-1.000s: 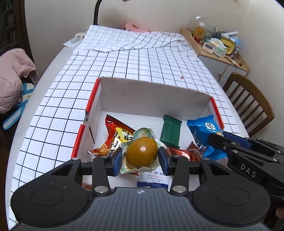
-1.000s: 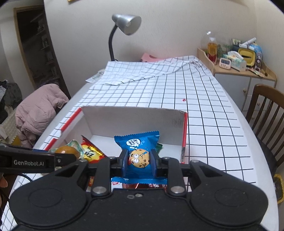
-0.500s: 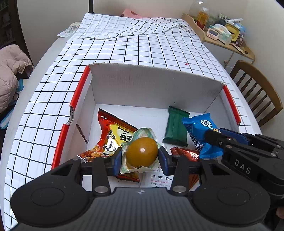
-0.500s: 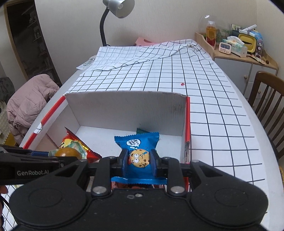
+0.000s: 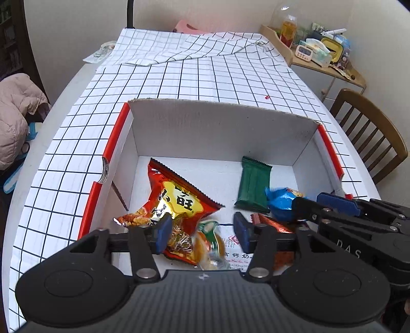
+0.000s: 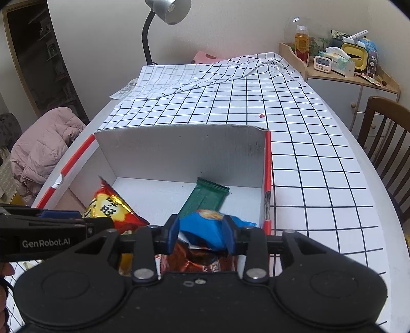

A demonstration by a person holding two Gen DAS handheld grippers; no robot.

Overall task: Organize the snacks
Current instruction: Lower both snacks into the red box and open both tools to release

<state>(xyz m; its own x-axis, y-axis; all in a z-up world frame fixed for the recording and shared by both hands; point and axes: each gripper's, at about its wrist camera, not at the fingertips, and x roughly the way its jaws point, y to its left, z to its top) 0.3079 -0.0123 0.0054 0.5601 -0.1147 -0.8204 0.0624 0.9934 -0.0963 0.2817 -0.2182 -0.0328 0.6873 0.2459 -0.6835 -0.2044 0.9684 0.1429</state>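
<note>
A white cardboard box with red edges (image 5: 220, 128) (image 6: 179, 153) sits on the checked tablecloth. In it lie a red snack bag (image 5: 176, 197) (image 6: 110, 207), a green bar (image 5: 253, 184) (image 6: 205, 199), a dark red packet (image 5: 276, 225) (image 6: 200, 258) and a white carton (image 5: 235, 253). My left gripper (image 5: 200, 233) is open over the box; the clear-wrapped egg snack (image 5: 210, 246), blurred, is dropping below its fingers. My right gripper (image 6: 202, 233) is open; the blue cookie packet (image 6: 207, 228) (image 5: 279, 199) tilts loose between its fingers.
A wooden chair (image 5: 369, 133) (image 6: 384, 138) stands right of the table. A side cabinet with clutter (image 6: 340, 66) is at the back right. A desk lamp (image 6: 164, 15) stands at the far end. A pink jacket (image 6: 43, 148) lies left of the table.
Both grippers opened over the box. The egg snack left the left fingers and is falling. The blue packet slipped and tipped between the right fingers.
</note>
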